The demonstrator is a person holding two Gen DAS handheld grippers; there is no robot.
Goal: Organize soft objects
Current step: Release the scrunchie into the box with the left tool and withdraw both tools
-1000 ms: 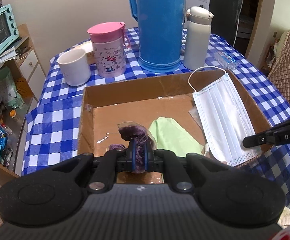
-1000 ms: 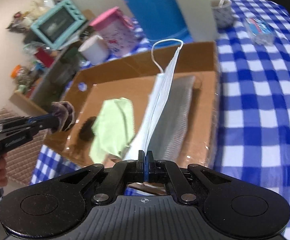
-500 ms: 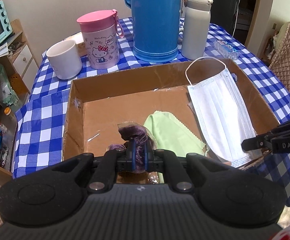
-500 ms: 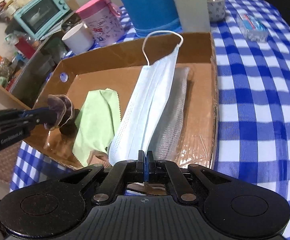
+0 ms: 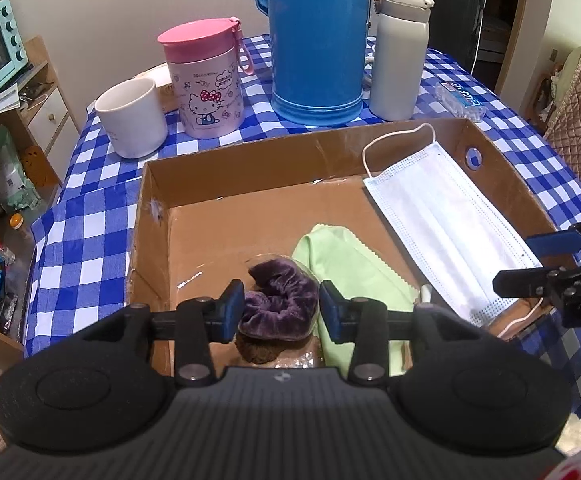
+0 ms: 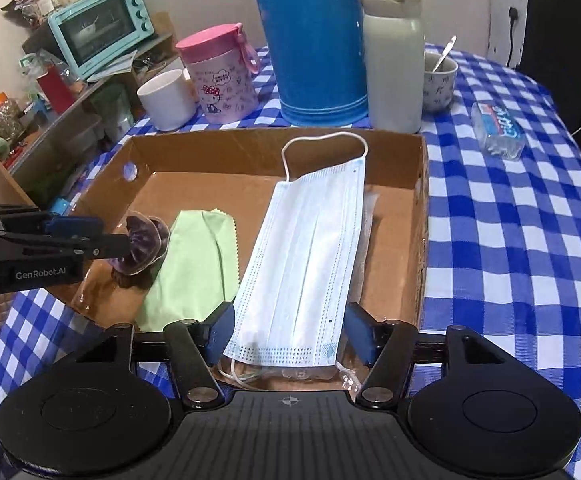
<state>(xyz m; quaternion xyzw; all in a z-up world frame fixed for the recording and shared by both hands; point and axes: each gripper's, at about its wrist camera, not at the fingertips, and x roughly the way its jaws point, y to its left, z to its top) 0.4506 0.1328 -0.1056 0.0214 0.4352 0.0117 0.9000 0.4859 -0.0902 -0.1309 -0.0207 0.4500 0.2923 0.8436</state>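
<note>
A shallow cardboard box sits on the checked table. In it lie a purple velvet scrunchie, a green cloth and a pale blue face mask. My left gripper is open, its pads either side of the scrunchie at the box's near edge. My right gripper is open around the near end of the mask, which lies flat along the box's right side.
Behind the box stand a white mug, a pink Hello Kitty cup, a tall blue jug and a white flask. A tissue pack and a cup with a spoon sit at the right. Shelves stand at the left.
Both grippers have opened. The left one let go of the scrunchie and the right one let go of the mask, which now lies flat in the box.
</note>
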